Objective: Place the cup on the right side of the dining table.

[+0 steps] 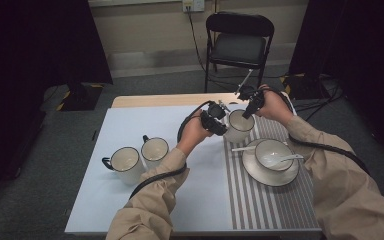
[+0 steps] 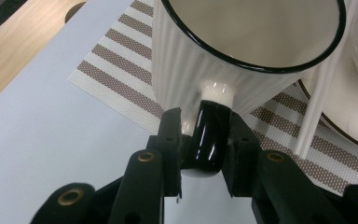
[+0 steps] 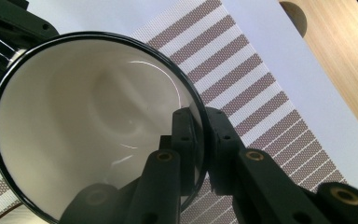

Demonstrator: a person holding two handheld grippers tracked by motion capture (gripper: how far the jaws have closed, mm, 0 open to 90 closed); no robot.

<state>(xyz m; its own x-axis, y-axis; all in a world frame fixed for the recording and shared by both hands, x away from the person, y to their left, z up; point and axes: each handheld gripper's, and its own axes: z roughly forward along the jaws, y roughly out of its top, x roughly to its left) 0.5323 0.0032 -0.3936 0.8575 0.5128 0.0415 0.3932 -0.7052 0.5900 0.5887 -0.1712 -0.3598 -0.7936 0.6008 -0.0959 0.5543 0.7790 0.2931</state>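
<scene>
1. While both grippers are clamped on it, the white mug [image 1: 240, 125] hangs between them above the far end of the striped placemat [image 1: 267, 200], which lies on the right part of the pale blue-grey table mat [image 1: 130, 125].
2. Table mat: flat, matte, smooth; a wooden tabletop [image 1: 170, 100] shows along its far edge.
3. Placemat: woven mesh texture, brown and off-white stripes.
4. Saucer [image 1: 270, 176] with a bowl-like cup [image 1: 272, 152]: round, glazed, dark-rimmed, on the placemat near the held mug; a white spoon [image 1: 282, 159] rests in the cup.
5. Two more mugs [image 1: 126, 162] [image 1: 155, 150] stand touching side by side on the table mat, well apart to the left; both are white with black rims and black handles.
6. Held mug: ribbed outer wall, glossy cream inside, thin black rim, tilted.
7. Left gripper [image 2: 204, 140]: jaws pinched tight on the mug's handle [image 2: 210, 135], which is glossy black with white ends.
8. Right gripper [image 3: 200, 140]: clenched on the mug's rim, one jaw inside the wall, one outside.
</scene>
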